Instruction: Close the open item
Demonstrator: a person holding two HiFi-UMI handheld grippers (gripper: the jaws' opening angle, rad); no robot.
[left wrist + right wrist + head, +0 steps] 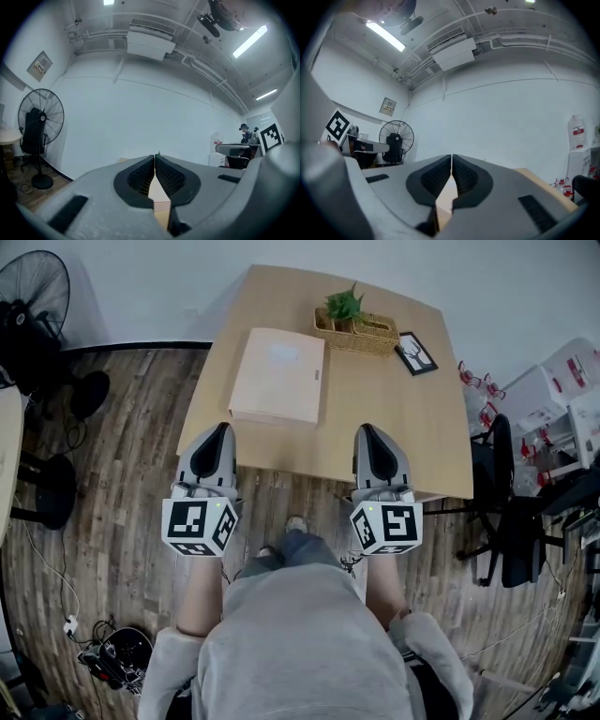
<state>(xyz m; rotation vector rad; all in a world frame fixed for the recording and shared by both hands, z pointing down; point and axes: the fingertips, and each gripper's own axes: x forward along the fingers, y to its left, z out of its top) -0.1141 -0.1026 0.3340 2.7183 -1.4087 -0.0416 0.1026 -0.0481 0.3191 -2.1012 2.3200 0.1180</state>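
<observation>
A flat pale pink box [278, 374] lies on the wooden table [412, 427], left of centre, and its lid looks flat down. My left gripper [223, 430] hovers over the table's front edge just in front of the box, jaws shut and holding nothing. My right gripper [367, 431] hangs level with it further right, also shut and holding nothing. In the left gripper view the shut left gripper [154, 157] points at the far wall, and a strip of the box [158, 191] shows below the jaws. In the right gripper view the right gripper [452, 156] has its pads together.
A wicker basket [367, 334] with a small green plant [344, 305] stands at the table's back, and a black picture frame [415, 353] lies to its right. A standing fan [33, 296] is at the far left, and office chairs [511, 512] are at the right. Cables lie on the floor [103, 652].
</observation>
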